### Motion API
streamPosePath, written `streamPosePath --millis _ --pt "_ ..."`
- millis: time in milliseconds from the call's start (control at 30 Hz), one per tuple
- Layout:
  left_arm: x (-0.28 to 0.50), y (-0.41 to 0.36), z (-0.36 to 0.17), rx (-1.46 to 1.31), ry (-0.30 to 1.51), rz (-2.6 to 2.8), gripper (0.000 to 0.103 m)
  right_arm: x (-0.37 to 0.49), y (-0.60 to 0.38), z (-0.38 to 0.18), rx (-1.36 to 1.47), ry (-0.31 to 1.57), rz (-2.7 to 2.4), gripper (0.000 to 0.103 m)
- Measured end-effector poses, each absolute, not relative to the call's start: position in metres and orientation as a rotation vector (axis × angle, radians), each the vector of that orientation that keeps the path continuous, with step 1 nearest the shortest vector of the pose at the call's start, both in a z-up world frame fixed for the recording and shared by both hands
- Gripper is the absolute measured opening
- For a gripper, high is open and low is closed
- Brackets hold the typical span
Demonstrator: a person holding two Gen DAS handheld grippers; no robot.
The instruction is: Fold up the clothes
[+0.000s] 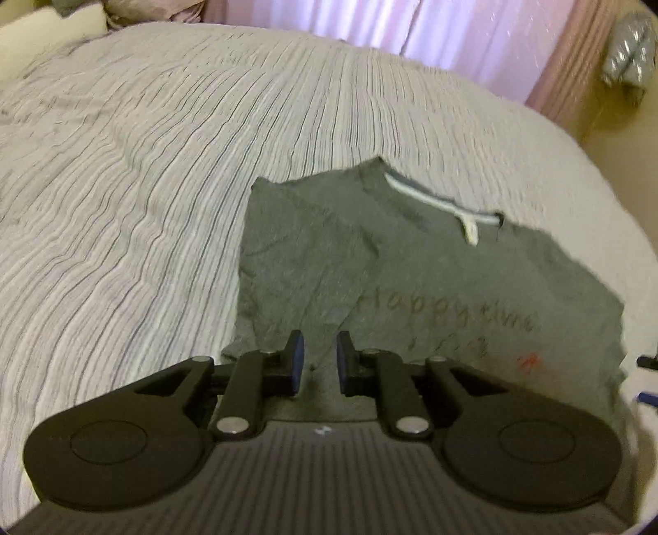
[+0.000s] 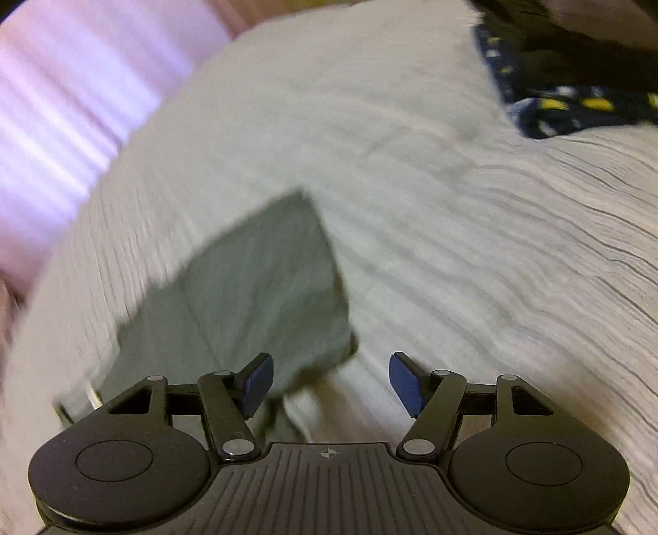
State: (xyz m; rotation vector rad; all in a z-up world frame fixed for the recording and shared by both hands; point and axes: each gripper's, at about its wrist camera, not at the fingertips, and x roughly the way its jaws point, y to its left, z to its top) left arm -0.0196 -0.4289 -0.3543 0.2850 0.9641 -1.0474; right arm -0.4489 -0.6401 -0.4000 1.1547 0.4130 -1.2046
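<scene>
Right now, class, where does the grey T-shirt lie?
The grey T-shirt lies flat on the striped bedspread, right of centre in the left wrist view, its white-trimmed collar towards the pink curtain.

1. The T-shirt (image 1: 411, 267) is dark grey, with faint script lettering, a small red mark, and a white neckband (image 1: 432, 197).
2. The bed cover (image 1: 144, 185) is pale grey-white with thin dark wavy stripes.
3. The curtains (image 1: 370, 24) are pink and lilac.
4. A cloth (image 2: 555, 107) is navy, speckled yellow and white.
5. Both tongs are black with blue pads (image 2: 405, 384).
</scene>
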Motion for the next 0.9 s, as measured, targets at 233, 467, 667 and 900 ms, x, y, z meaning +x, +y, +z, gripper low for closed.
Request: streamPosePath --millis 233,467,667,900 --pt "-0.005 -0.458 -0.352 0.197 1.033 -1.039 0.012 -0.454 -0.724 -0.412 1.018 0.453 -1.012 0.066" --pt "0.008 -0.473 -0.36 0.134 1.085 -0.993 0.014 -0.442 -0.788 -0.441 0.976 0.468 -0.887 0.063" --pt "0.011 -0.471 -0.371 0.119 1.137 -0.952 0.014 -0.437 -0.81 -0.457 1.063 0.449 -0.79 0.016" --pt "0.02 -0.469 -0.367 0.107 1.126 -0.946 0.014 -0.358 -0.777 -0.407 0.695 0.734 -1.025 0.002"
